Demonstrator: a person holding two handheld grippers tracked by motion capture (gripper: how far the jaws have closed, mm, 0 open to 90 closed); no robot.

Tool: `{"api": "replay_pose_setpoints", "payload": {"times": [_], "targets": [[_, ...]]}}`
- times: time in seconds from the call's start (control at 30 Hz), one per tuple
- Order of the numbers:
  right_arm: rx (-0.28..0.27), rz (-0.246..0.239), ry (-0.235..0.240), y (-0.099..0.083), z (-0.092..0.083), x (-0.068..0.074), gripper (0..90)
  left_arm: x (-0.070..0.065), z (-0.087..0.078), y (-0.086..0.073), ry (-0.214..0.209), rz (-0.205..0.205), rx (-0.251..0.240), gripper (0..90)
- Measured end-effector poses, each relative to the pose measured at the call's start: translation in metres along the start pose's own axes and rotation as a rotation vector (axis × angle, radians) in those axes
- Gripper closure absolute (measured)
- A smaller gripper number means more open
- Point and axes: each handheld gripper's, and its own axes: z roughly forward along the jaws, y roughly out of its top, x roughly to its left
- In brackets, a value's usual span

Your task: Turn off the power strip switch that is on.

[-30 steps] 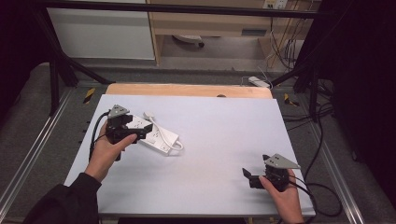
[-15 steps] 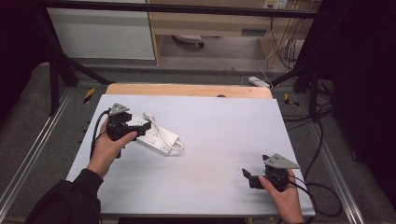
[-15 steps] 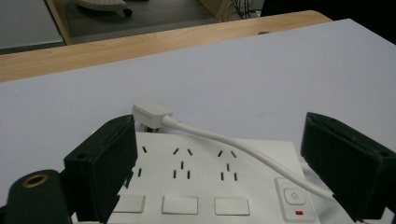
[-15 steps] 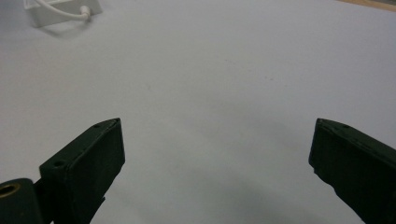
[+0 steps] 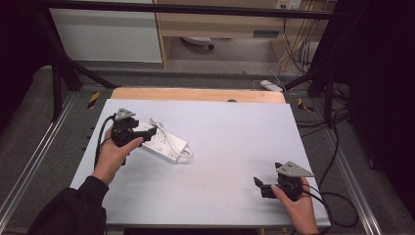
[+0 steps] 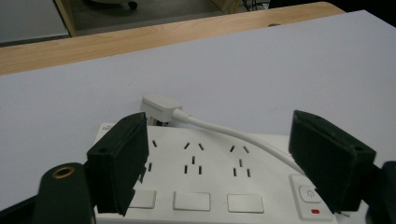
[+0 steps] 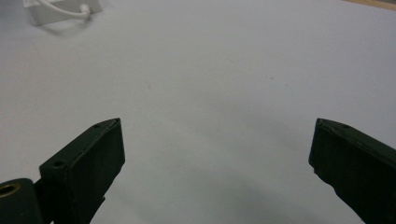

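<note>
The white power strip (image 6: 205, 184) lies flat on the white table (image 5: 235, 147), its cord (image 6: 233, 135) looped over its top, right between the left gripper's (image 6: 219, 163) jaws. They have just been closing but stand wide, not yet pressing it. The right gripper (image 7: 215, 163), well apart, gapes over bare table.

From where I sit, the one sign I can read is the power symbol on the switch (image 6: 307, 193) at the end of the white power strip (image 6: 210, 179) (a small red mark sits just below it); I find no words or numbers.
</note>
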Motion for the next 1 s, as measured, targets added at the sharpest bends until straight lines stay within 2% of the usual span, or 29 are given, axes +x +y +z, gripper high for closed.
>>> {"api": "replay_pose_setpoints", "payload": {"times": [0.23, 0.57, 1.0], "targets": [[0.001, 0.000, 0.001, 0.000, 0.000, 0.000, 4.0, 0.002, 0.001, -0.001, 0.006, 0.005, 0.013, 31.3], [0.004, -0.004, 0.000, 0.000, 0.001, 0.000, 4.0, 0.007, 0.001, -0.005, 0.010, 0.011, 0.027, 51.5], [0.009, -0.003, 0.002, 0.000, 0.001, 0.000, 4.0, 0.010, 0.006, -0.012, -0.031, 0.019, 0.051, 79.7]]}}
